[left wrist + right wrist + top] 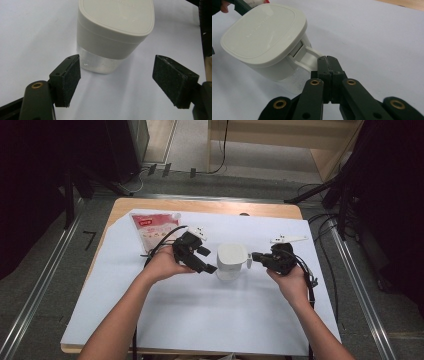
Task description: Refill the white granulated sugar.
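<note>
A white lidded container (231,259) with a clear lower body stands in the middle of the white sheet. Its side handle (308,56) points to the right. My right gripper (255,256) is shut, and its tips (327,58) pinch the outer end of that handle. My left gripper (207,260) sits just left of the container, open. In the left gripper view its jaws (116,82) stand wide apart, a little short of the container (115,30), and neither pad touches it. The lid (264,32) is on.
A red and white pouch (152,227) lies flat at the back left of the sheet. The white sheet (200,315) covers most of the wooden table (200,206). Cables trail on the floor beyond the far edge.
</note>
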Tool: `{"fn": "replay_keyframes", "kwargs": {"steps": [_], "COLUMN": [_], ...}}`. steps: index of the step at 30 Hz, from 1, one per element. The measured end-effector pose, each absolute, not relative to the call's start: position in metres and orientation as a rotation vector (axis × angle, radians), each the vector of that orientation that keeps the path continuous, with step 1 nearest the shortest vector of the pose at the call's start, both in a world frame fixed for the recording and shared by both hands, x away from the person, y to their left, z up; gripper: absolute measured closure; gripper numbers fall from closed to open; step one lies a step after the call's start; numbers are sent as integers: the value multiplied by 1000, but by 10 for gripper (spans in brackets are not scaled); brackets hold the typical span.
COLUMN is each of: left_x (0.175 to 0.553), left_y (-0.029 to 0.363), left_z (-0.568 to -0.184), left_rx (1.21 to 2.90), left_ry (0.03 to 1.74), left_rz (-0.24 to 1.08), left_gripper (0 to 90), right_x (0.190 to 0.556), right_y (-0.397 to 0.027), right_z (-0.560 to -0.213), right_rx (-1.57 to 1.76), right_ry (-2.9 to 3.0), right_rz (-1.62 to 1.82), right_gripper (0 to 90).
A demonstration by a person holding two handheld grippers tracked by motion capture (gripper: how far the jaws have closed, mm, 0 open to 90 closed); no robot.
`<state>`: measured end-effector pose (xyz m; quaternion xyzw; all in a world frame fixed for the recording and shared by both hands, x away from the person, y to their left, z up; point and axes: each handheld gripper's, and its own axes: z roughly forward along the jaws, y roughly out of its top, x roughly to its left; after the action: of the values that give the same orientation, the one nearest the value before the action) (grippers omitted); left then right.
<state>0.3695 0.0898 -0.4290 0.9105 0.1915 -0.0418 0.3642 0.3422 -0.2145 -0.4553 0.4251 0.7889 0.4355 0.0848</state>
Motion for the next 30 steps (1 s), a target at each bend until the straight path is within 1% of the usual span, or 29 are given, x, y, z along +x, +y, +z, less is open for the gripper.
{"fn": "replay_keyframes", "kwargs": {"steps": [5, 8, 11, 17, 20, 24, 30], "left_x": [372, 375, 378, 381, 382, 384, 386], "left_y": [82, 82, 80, 68, 64, 57, 54], "left_z": [-425, -426, -430, -433, -434, -438, -442], "left_rx": [2346, 2327, 2341, 2382, 2374, 2389, 2354], "left_ry": [468, 473, 484, 456, 444, 429, 442], "left_rz": [-94, -130, -128, -91, -110, -102, -121], "left_gripper": [217, 204, 189, 163, 161, 152, 153], "right_x": [343, 343, 343, 342, 343, 342, 342], "right_y": [-212, -211, -211, -211, -211, -211, -210], "right_z": [-456, -457, -457, -458, -458, -458, -459], "right_rx": [1273, 1265, 1277, 1277, 1266, 1272, 1278], "right_ry": [2360, 2361, 2357, 2357, 2355, 2351, 2346], "right_rz": [1294, 1287, 1292, 1282, 1282, 1283, 1284], "right_gripper": [900, 900, 900, 900, 900, 900, 900]}}
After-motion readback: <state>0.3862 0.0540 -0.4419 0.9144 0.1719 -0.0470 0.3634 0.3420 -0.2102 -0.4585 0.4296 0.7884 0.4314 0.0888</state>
